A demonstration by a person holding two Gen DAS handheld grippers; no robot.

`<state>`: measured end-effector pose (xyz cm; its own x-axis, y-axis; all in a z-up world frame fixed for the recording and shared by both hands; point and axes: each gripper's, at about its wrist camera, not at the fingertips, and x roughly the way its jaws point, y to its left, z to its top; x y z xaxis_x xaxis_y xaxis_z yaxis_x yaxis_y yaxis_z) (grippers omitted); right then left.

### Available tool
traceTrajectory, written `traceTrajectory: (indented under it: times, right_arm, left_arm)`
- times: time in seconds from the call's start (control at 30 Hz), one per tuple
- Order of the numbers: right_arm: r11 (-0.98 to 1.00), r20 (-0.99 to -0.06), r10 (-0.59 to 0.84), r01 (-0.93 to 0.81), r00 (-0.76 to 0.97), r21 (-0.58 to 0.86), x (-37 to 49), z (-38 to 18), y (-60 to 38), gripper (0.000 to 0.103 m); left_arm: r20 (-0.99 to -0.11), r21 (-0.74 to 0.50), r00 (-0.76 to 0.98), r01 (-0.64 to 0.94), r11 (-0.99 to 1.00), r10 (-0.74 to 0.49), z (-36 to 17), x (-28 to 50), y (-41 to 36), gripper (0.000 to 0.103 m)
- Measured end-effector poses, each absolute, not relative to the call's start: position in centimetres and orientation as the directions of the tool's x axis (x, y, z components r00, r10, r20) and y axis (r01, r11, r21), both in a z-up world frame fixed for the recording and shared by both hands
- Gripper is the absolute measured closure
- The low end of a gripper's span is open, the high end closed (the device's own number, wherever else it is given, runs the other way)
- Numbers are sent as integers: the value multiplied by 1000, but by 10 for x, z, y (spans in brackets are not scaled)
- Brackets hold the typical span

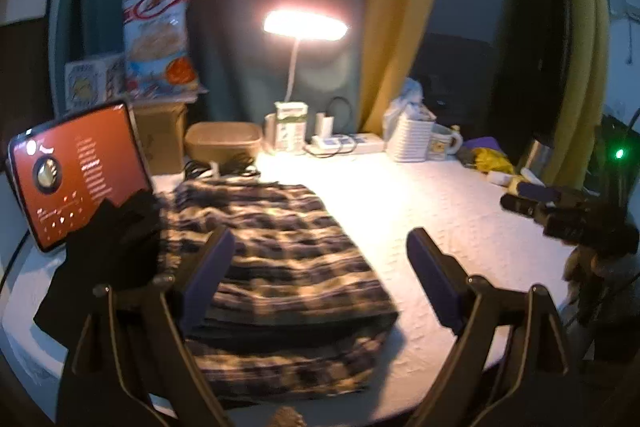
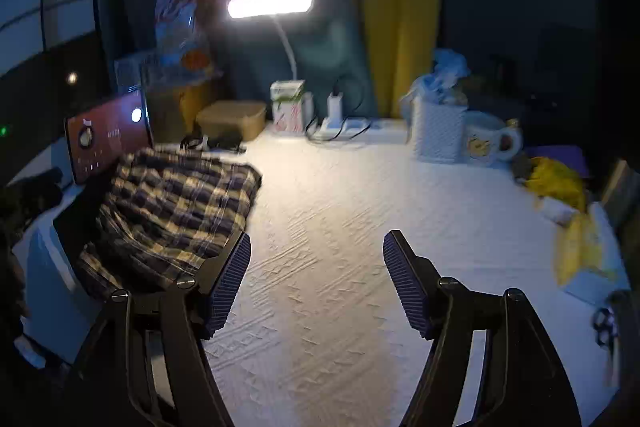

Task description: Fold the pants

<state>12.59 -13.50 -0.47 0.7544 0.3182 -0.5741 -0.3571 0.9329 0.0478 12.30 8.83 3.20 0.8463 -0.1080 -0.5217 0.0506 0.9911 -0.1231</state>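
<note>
The plaid pants lie folded in a thick stack on the white textured table cover, left of centre. My left gripper is open and empty, hovering over the stack's right part. The other gripper shows at the right edge of that view. In the right wrist view the pants lie at the left, and my right gripper is open and empty above the bare cover, to the right of the pants.
A lit tablet stands at the left with a dark cloth in front. Along the back stand a desk lamp, a carton, a tan box, a power strip, a white basket and a mug. Yellow items lie at the right.
</note>
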Motion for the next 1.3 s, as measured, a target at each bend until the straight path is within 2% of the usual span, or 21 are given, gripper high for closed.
traceTrajectory:
  times: [0.17, 0.33, 0.43, 0.63, 0.77, 0.97, 1.17, 1.3]
  right_arm:
    - [953, -504, 280, -298, 817, 48, 96, 23, -160, 31]
    - [974, -465, 176, -221, 868, -43, 71, 52, -165, 31]
    - [976, -407, 174, -212, 897, -48, 52, 71, -168, 31]
    - [974, -323, 191, -219, 927, -52, 19, 98, -168, 31]
    - [973, -283, 196, -222, 939, -61, 8, 106, -164, 31]
    - [968, -313, 215, -244, 925, -54, 13, 96, -158, 31]
    - [964, -368, 231, -264, 901, -42, 30, 77, -148, 31]
    - [965, -384, 229, -261, 894, -32, 33, 71, -147, 31]
  left_arm:
    - [-501, -124, 852, 105, 987, -153, 46, 112, 59, 14]
    - [-486, -18, 865, 132, 991, -124, 62, 106, 33, 14]
    - [-437, 9, 893, 123, 992, -107, 75, 96, 29, 14]
    - [-322, -16, 941, 101, 995, -100, 99, 77, 31, 14]
    - [-235, -30, 971, 33, 999, -39, 109, 61, 39, 14]
    - [-271, -95, 962, 0, 995, -26, 101, 62, 56, 14]
    - [-321, -88, 947, -28, 996, -2, 84, 72, 57, 14]
    - [-309, -67, 951, -28, 997, 6, 81, 70, 51, 14]
